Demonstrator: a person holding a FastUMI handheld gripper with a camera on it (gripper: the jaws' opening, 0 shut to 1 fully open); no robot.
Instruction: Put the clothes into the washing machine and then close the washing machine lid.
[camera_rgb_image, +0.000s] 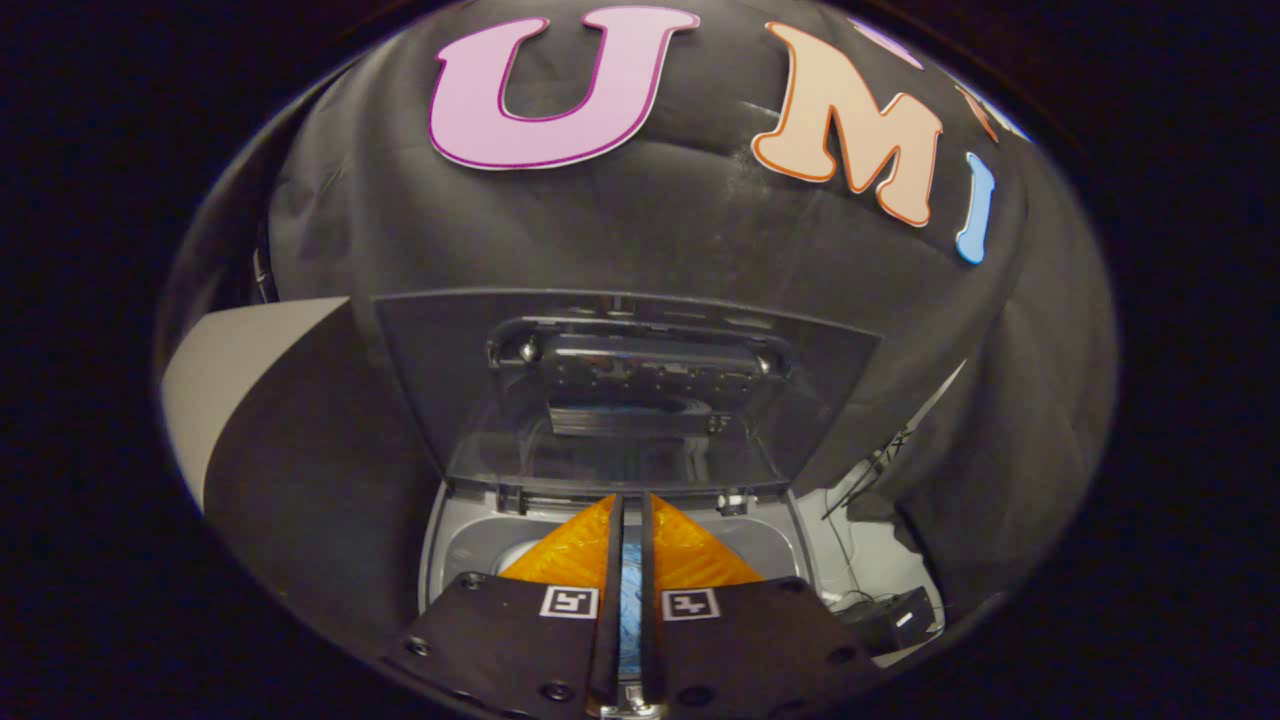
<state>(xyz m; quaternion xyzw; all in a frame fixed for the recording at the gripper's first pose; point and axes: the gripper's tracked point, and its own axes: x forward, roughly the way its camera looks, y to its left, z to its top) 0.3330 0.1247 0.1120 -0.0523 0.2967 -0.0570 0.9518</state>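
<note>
The gripper (630, 520), fingers nearly closed on a strip of blue cloth (630, 600), hovers over the washing machine (455, 540), its lid (620, 390) raised upright.

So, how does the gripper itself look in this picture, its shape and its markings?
The gripper has two flat dark plates with round screws, each bearing a small square black-and-white marker. Two wedge-shaped fingers with a ribbed surface taper forward, leaving a narrow slit between them.
</note>
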